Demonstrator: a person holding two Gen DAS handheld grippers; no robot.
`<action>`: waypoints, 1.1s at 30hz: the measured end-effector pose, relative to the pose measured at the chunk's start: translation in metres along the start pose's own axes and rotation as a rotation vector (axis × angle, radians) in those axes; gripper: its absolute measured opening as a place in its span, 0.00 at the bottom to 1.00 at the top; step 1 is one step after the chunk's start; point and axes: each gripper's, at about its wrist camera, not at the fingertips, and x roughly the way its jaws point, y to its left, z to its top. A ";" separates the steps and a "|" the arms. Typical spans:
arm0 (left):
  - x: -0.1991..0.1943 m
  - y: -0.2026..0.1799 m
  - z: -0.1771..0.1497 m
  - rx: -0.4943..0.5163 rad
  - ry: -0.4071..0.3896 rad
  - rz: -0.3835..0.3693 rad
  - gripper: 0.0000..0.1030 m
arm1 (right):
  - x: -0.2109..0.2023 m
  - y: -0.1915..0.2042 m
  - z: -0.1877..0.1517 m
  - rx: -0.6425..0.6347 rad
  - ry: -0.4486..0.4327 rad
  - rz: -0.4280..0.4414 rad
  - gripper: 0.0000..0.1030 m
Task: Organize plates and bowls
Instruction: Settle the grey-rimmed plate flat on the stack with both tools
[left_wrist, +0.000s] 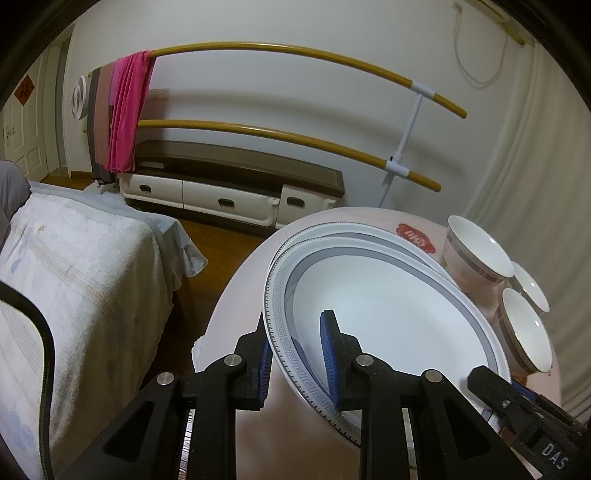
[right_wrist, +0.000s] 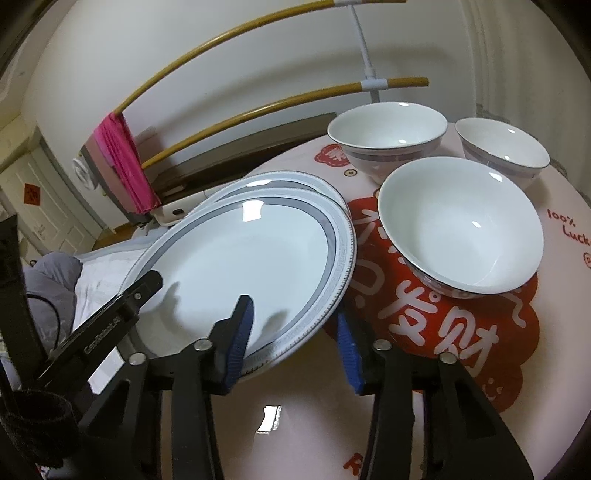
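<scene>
Two white plates with grey patterned rims lie stacked on the round table; the top plate (left_wrist: 388, 314) (right_wrist: 240, 251) is tilted up off the lower plate (left_wrist: 354, 230) (right_wrist: 295, 181). My left gripper (left_wrist: 295, 354) straddles the top plate's near rim, one blue pad (left_wrist: 330, 354) over it and one under, with a gap. My right gripper (right_wrist: 295, 328) straddles the opposite rim the same way, jaws wide. Three white bowls stand to the right: a near one (right_wrist: 461, 229) (left_wrist: 524, 325), and two behind (right_wrist: 388, 136) (right_wrist: 502, 147).
The table (right_wrist: 554, 314) has a white cover with red print. A bed (left_wrist: 74, 266) lies left of it, a low cabinet (left_wrist: 236, 184) and a rail rack with pink cloth (left_wrist: 129, 110) behind. The table edge is close to the plates on the left.
</scene>
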 end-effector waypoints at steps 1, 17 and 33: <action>0.000 0.000 0.000 0.001 0.000 0.001 0.20 | -0.002 0.000 0.000 -0.004 0.000 0.005 0.37; 0.003 -0.009 -0.002 0.014 0.002 0.032 0.21 | 0.003 -0.006 0.004 0.014 0.013 0.031 0.30; 0.002 -0.012 -0.007 0.017 -0.009 0.039 0.22 | -0.002 -0.008 0.001 0.020 -0.015 -0.004 0.31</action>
